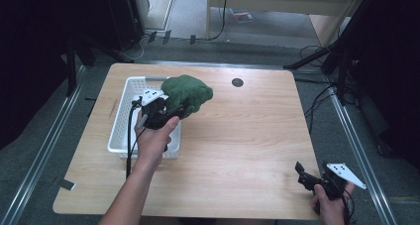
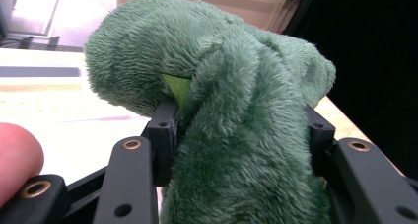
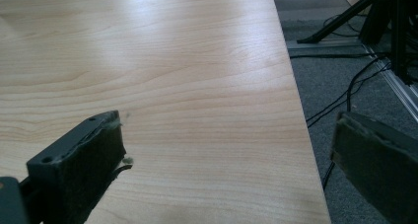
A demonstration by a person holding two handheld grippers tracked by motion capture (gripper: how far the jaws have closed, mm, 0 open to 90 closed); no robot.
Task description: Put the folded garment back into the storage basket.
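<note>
The right claw [image 1: 303, 173] rests open at the near bench [image 1: 237, 150] corner. Farther off, the left claw [image 1: 171, 111] grips the green plush toy [image 1: 187, 93] above the white basket [image 1: 121, 121]. Lift it fully clear of the rim before moving sideways.

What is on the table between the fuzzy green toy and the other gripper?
Just bare wooden table lies between the green plush toy and the right gripper, as the high view shows.

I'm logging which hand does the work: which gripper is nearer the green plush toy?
Left. The left gripper is shut on the green plush toy above the white basket; the right gripper sits open at the table's near right corner.
</note>
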